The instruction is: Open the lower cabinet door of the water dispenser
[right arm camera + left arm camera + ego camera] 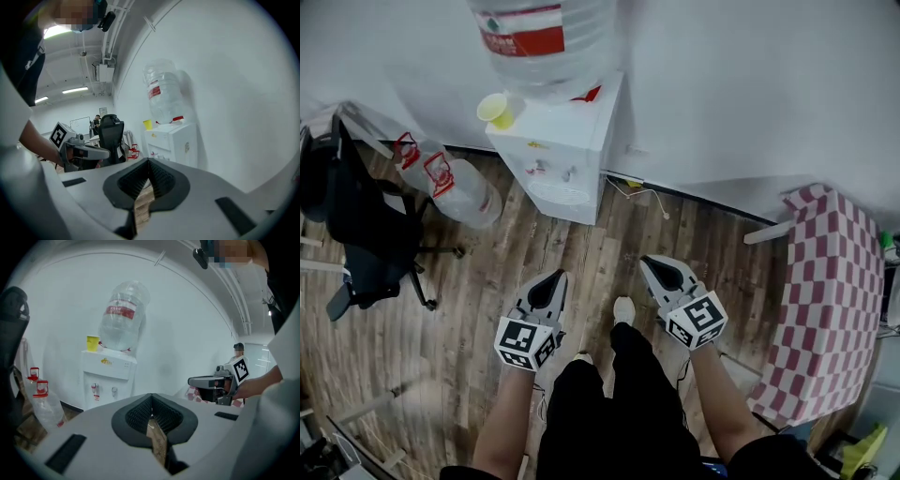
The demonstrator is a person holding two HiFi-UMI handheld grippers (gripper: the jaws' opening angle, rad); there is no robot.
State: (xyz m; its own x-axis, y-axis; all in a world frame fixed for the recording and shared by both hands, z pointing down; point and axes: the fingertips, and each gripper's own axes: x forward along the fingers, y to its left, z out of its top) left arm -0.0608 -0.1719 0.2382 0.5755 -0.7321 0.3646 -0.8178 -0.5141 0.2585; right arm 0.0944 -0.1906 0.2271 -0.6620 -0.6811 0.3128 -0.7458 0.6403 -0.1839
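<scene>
The white water dispenser (565,141) stands against the wall with a big clear bottle (546,36) on top and a yellow cup (500,110) beside it. Its front with two taps faces me, and the lower door is closed. My left gripper (551,279) and right gripper (662,268) hover side by side over the wooden floor, well short of the dispenser, both shut and empty. In the left gripper view the dispenser (108,380) is far ahead on the left, beyond the shut gripper (151,397). The right gripper view shows the dispenser (172,140) ahead, past the shut gripper (149,161).
Spare water bottles (455,187) lie on the floor left of the dispenser. A black office chair (356,220) stands further left. A pink checkered table (825,300) is on the right. A cable (639,192) trails on the floor by the wall. The person's legs and feet (623,309) are between the grippers.
</scene>
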